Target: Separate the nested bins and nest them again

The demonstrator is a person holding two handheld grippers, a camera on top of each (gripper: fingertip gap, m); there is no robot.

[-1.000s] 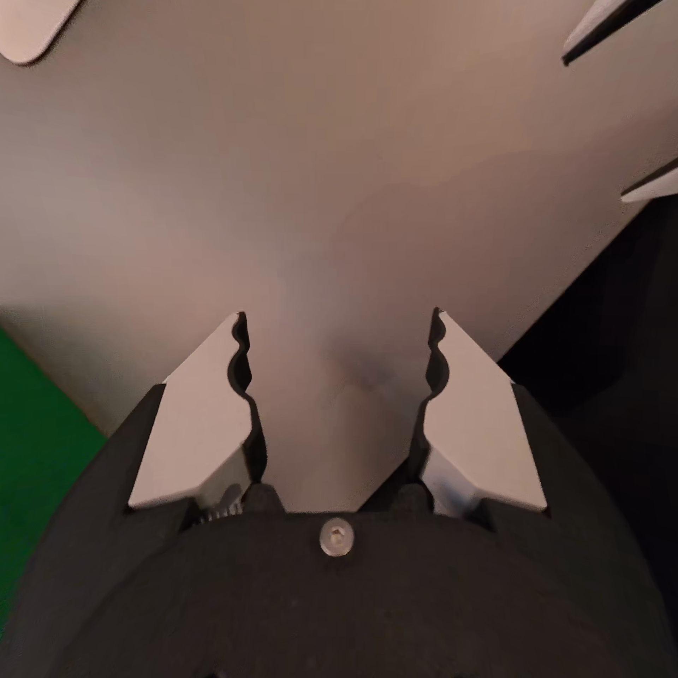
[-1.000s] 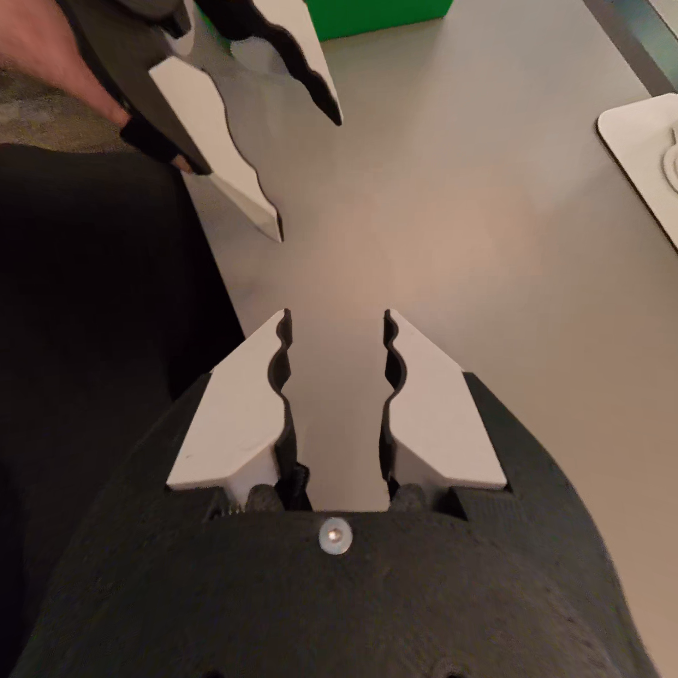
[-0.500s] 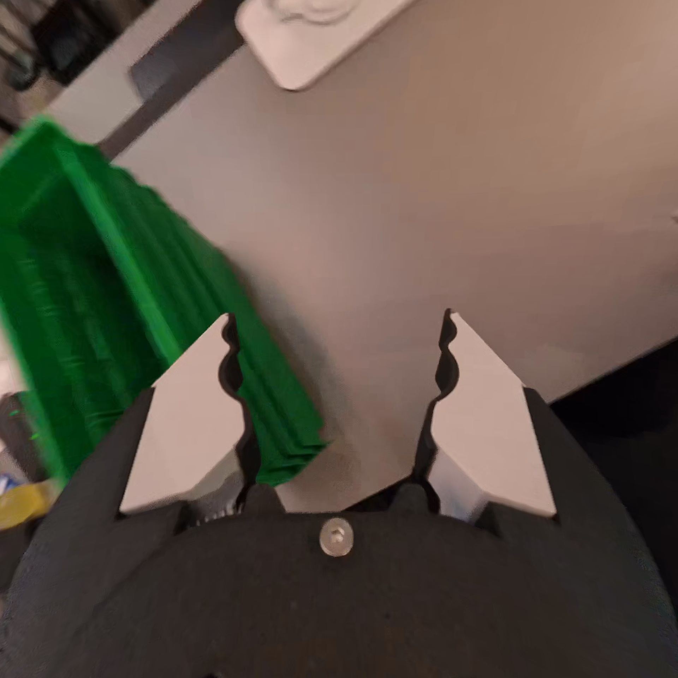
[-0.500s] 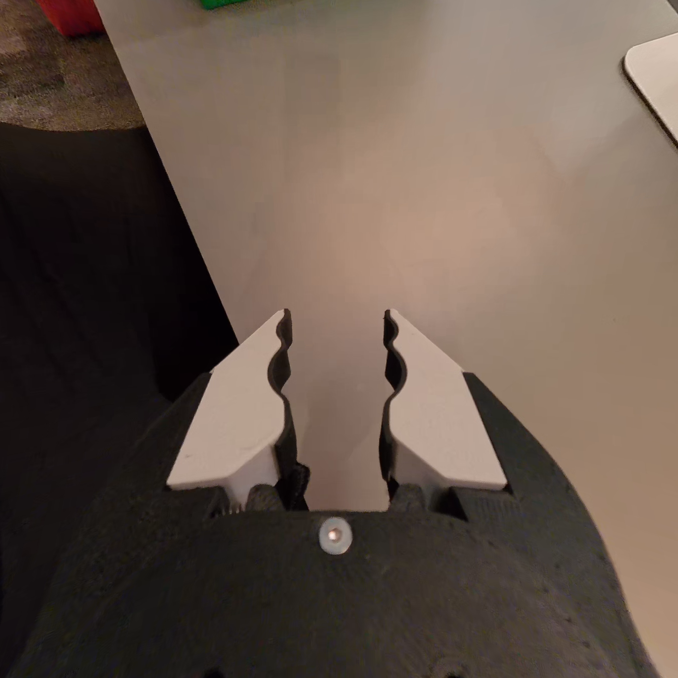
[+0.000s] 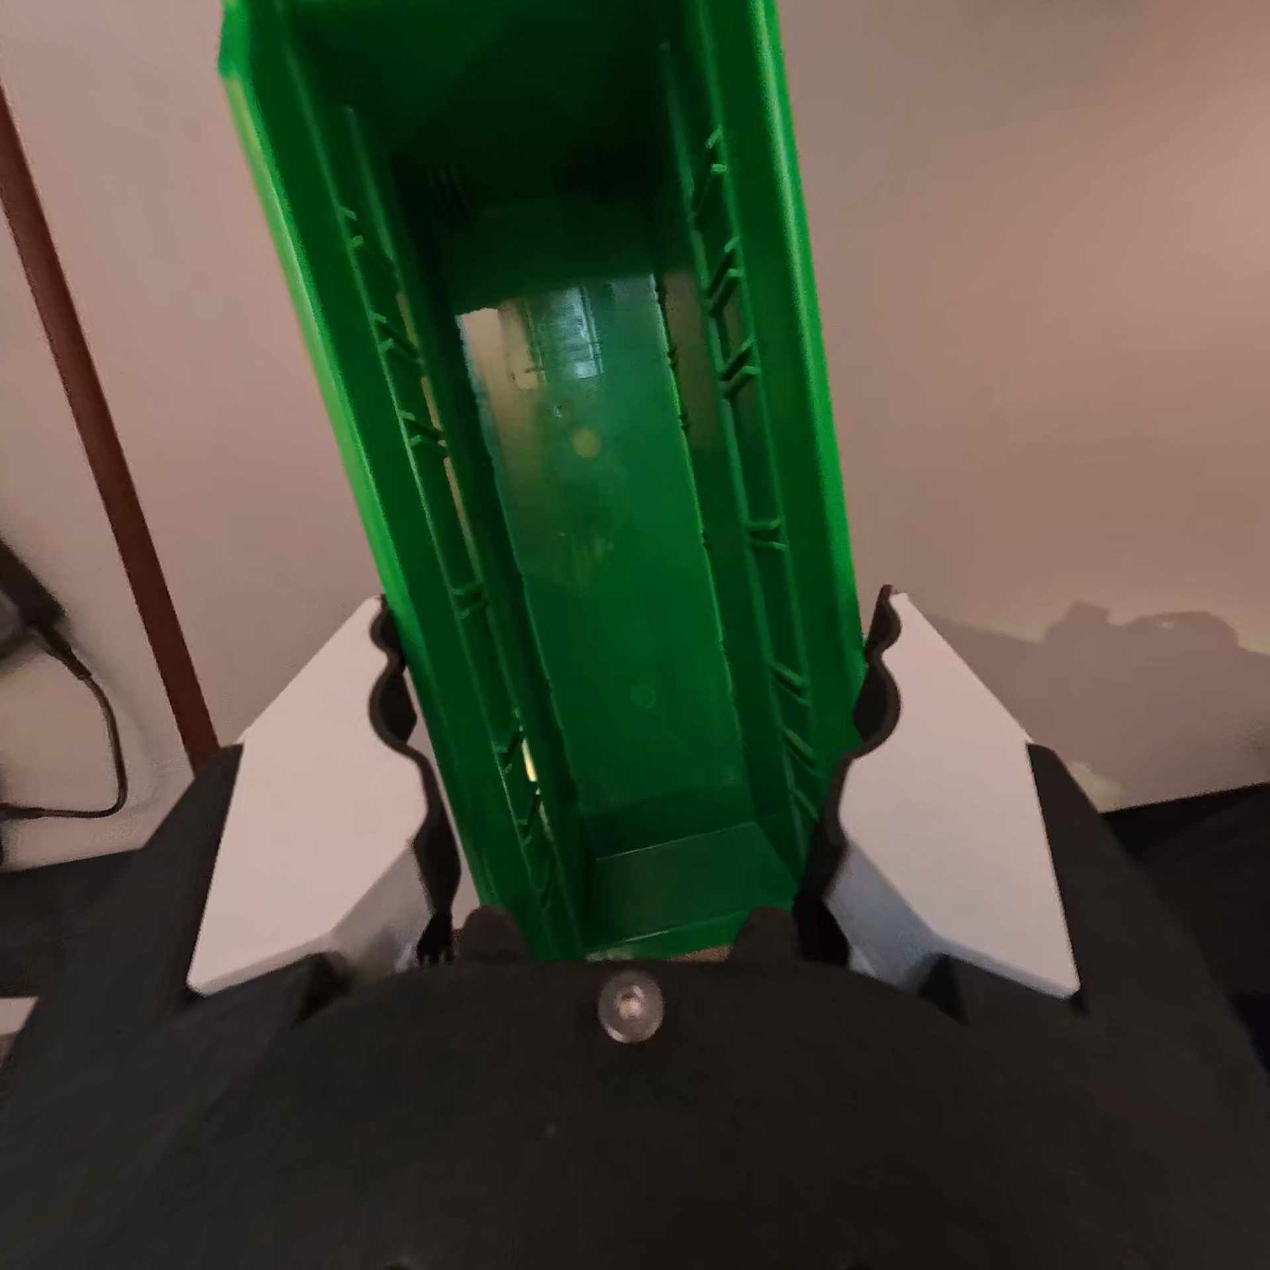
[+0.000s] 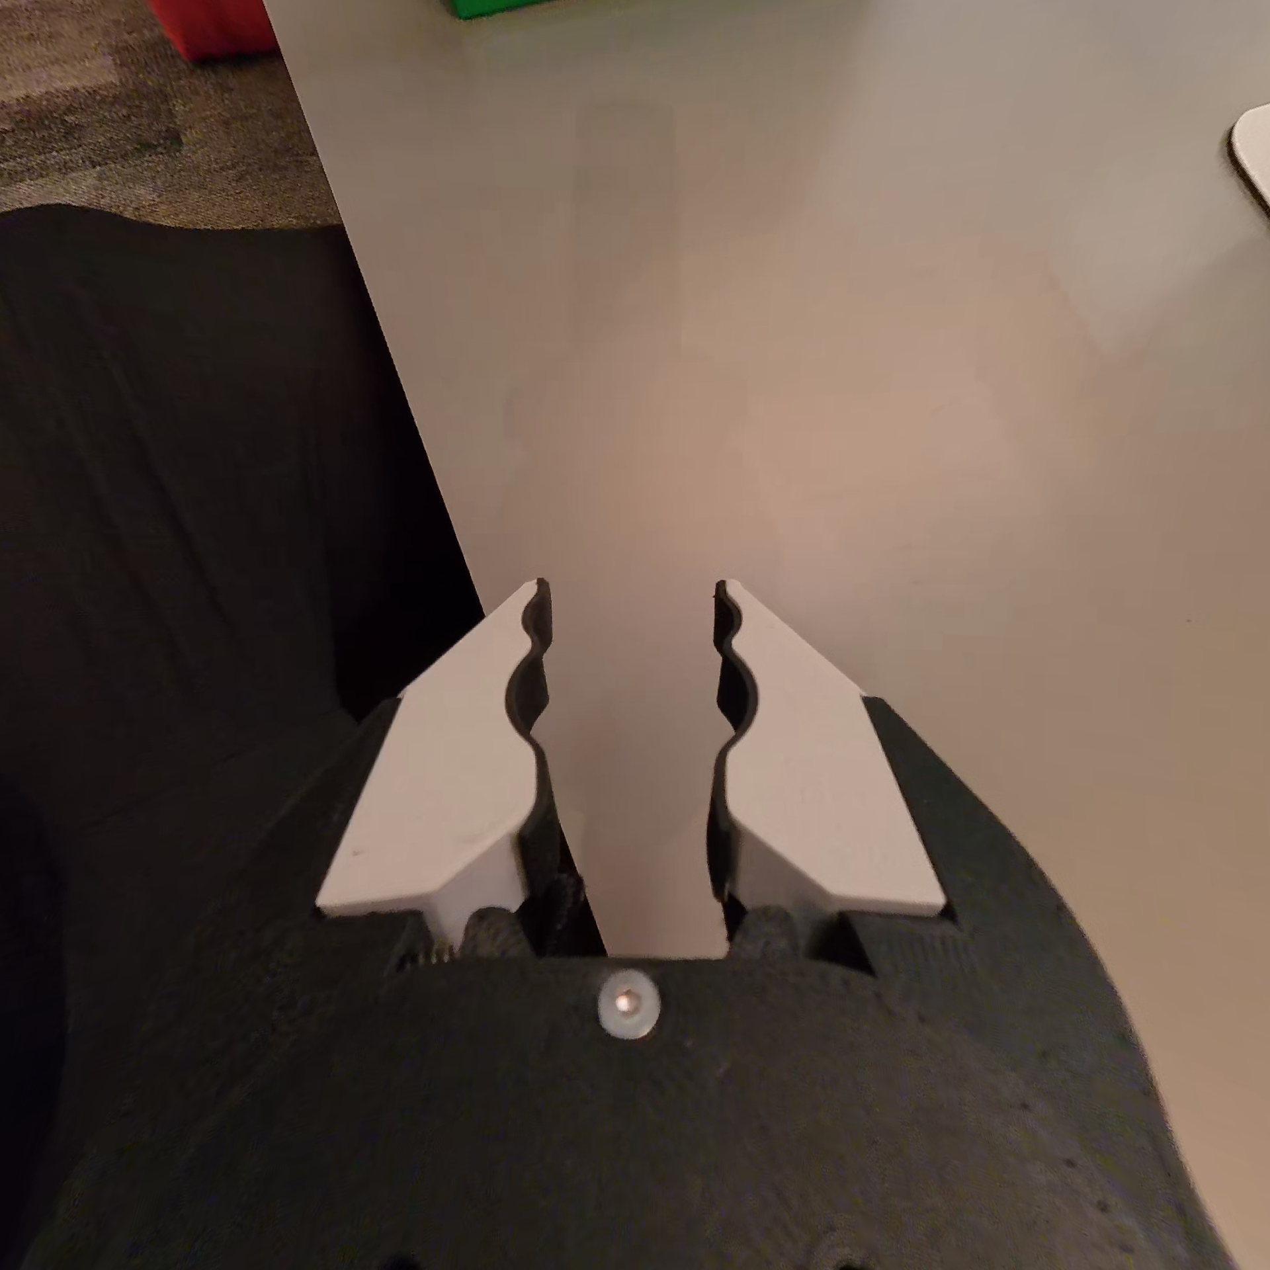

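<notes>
A long green bin [image 5: 605,550] lies on the grey table [image 5: 1031,343] and runs away from me in the left wrist view, with its open top facing the camera. My left gripper [image 5: 636,605] is open wide, and its two white fingers [image 5: 323,790] straddle the bin's near end, one close beside each long wall. I cannot tell whether the pads touch the walls or how many bins are nested. My right gripper [image 6: 629,584] is open and empty, low over the table [image 6: 825,412] near its left edge. A green bin corner [image 6: 481,7] shows at the top of that view.
A white flat pad [image 6: 1254,151] lies at the table's right side. A red object [image 6: 213,27] stands on the carpet beyond the table's left edge. Dark cloth [image 6: 172,515] lies beside that edge. A brown strip [image 5: 89,412] and a black cable [image 5: 89,721] are left of the bin.
My left gripper has swung left from bare table onto the green bin, opened wider and now straddles its near end. My right gripper has hardly moved; the left gripper has left its view.
</notes>
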